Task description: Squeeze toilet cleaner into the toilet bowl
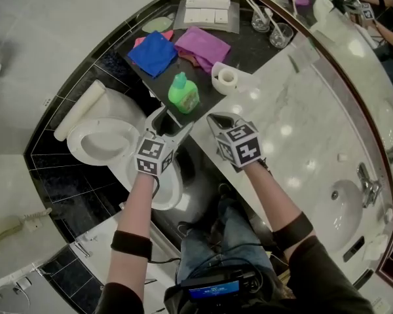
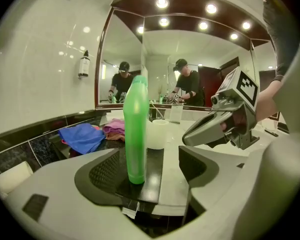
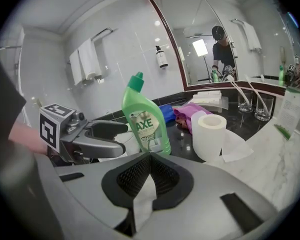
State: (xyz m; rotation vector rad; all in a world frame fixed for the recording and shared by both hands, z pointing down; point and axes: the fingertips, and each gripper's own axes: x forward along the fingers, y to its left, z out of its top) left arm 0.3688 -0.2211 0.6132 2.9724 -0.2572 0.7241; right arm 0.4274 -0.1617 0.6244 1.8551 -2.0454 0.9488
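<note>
1. The left claw has its 2 jaws spread wide and grips nothing.
2. The green toilet cleaner bottle stands just ahead of this claw, in line with the gap between its jaws. Neither pad touches it.
3. The bottle rests on a black counter.
4. The right claw sits beside the left claw, to its right, with its jaws pressed together. The bottle is ahead of it and slightly to its left.
5. The bottle is upright and its long axis is vertical. Its capped nozzle points up with a slight lean, and its label faces the right claw.
6. The toilet bowl lies below and to the left of the left claw, well apart from the bottle.
7. This fits 2 stages: the left claw about to take the bottle, or the bottle back on the counter after squeezing. Whether there is cleaner in the bowl cannot be told.
</note>
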